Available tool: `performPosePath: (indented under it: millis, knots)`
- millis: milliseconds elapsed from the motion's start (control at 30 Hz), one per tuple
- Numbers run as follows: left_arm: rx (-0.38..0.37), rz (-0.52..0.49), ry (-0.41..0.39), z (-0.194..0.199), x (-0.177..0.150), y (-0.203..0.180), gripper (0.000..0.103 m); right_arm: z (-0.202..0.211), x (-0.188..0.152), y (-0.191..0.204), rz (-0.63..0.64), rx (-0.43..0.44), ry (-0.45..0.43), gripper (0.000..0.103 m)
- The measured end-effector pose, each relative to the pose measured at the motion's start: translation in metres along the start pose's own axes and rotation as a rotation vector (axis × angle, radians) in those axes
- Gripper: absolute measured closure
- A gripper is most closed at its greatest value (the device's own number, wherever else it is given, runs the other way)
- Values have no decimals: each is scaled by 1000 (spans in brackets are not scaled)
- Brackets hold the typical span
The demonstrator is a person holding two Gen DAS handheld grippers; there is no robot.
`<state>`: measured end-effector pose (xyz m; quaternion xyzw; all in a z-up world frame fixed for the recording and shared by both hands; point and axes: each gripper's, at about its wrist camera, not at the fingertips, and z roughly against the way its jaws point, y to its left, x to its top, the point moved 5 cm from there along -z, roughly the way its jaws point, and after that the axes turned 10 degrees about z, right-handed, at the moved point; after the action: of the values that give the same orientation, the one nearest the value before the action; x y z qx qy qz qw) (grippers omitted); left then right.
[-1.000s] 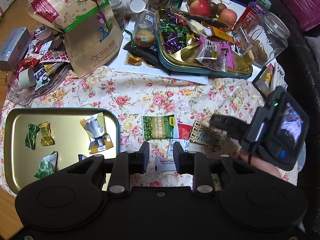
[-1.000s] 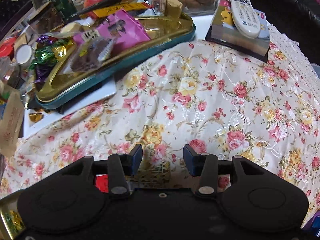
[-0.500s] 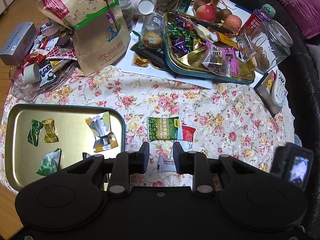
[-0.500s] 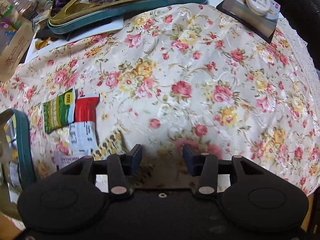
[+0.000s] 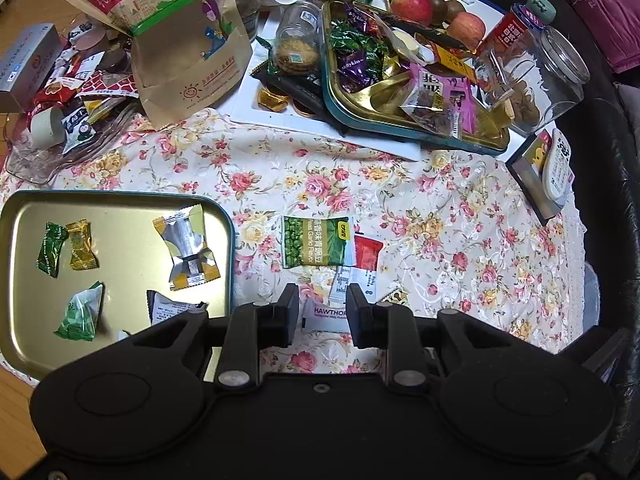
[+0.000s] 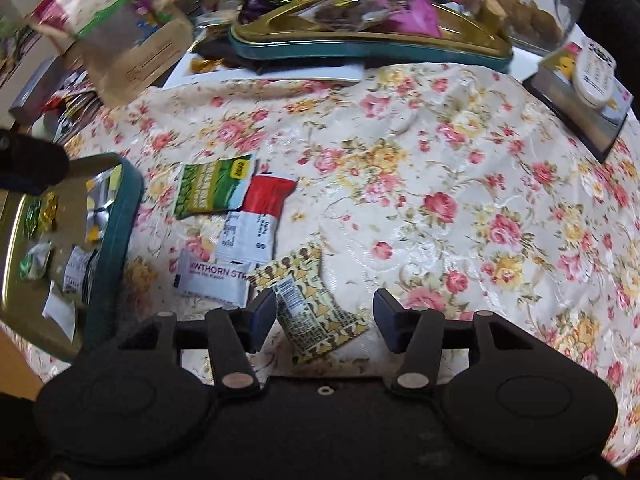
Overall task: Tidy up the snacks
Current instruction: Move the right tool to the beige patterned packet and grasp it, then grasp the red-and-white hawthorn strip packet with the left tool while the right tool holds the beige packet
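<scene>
Two hand-held grippers point down at the floral-clothed table (image 6: 460, 168); the right hand-held gripper (image 6: 325, 314) is opening its jaws over a yellow-and-black patterned snack packet (image 6: 310, 300) lying flat between them, untouched; the left hand-held gripper (image 5: 322, 314) hangs with jaws apart and empty above a white hawthorn-strip packet (image 5: 324, 314); just beyond lie a green pea packet (image 5: 318, 241) and a red-and-white packet (image 5: 365, 258); left of these sits a gold metal tray with a teal rim (image 5: 120, 240) holding wrapped candies; farther off stands a heaped teal-rimmed gold tray (image 5: 384, 110).
</scene>
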<state>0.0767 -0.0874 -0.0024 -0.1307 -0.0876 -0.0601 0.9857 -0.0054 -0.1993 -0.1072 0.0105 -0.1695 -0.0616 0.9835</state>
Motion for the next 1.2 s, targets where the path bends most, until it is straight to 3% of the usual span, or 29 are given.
performPosePath:
  millis: [467, 667, 833, 967, 1200]
  knots:
    - [37, -29, -16, -2, -1, -4, 67, -29, -5, 12, 73, -47, 53, 43]
    - [56, -40, -20, -6, -2, -7, 67, -30, -6, 15, 108, -91, 26, 45]
    - [84, -65, -16, -14, -5, -14, 67, -27, -4, 3, 59, -107, 34, 61]
    - [98, -82, 3, -25, -7, -19, 67, -25, -6, -17, -29, -145, 49, 66]
    - [136, -112, 12, -45, -8, -26, 67, -16, -13, -61, -211, -191, 73, 66]
